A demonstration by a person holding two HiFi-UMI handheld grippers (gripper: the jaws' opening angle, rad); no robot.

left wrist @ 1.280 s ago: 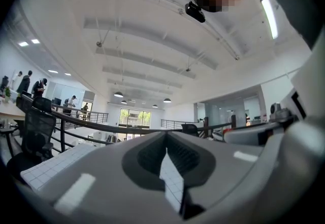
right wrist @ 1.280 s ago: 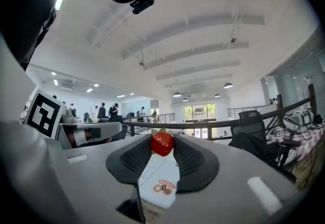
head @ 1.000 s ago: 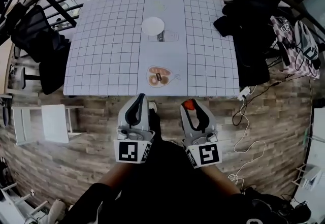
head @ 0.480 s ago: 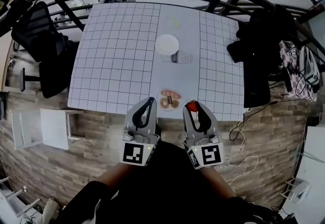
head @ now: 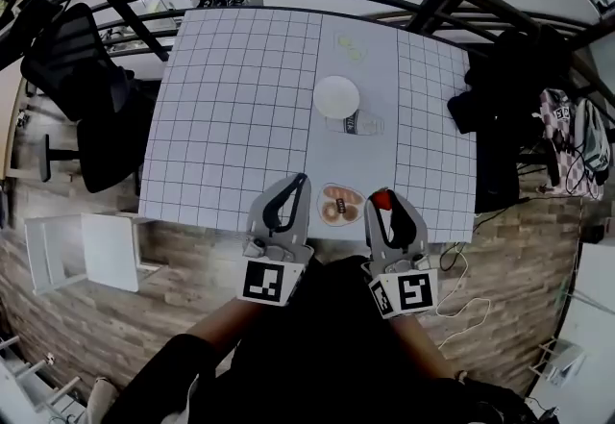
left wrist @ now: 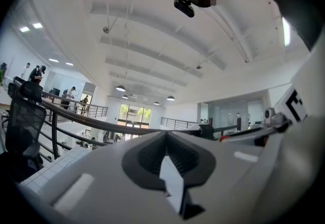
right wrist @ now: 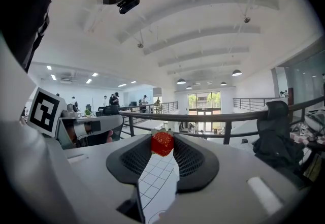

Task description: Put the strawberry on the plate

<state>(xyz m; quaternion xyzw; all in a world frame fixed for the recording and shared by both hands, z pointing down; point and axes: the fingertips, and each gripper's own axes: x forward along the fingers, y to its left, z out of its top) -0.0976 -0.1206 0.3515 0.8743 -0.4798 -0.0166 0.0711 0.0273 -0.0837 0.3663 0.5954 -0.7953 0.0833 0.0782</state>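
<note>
Head camera looks steeply down from well above the table (head: 240, 105), left gripper (head: 299, 181) and right gripper (head: 382, 198). Each gripper camera sits close behind its jaws, tilted up — ceiling (left wrist: 152, 40), railing (right wrist: 228, 115). All share the railing; each gripper view catches the other gripper.

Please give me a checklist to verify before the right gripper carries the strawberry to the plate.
1. Strawberry sits between the jaws of the right gripper: ok.
2. Plate looks bare and ready to receive it: ok.
3. Straight way to the plate: a packet and a lying bottle are between, so lift over them: not ok.
4. Left gripper is shut, empty, and beside the way: ok.
5. Grip firm enough for the carry: cannot tell.
</note>
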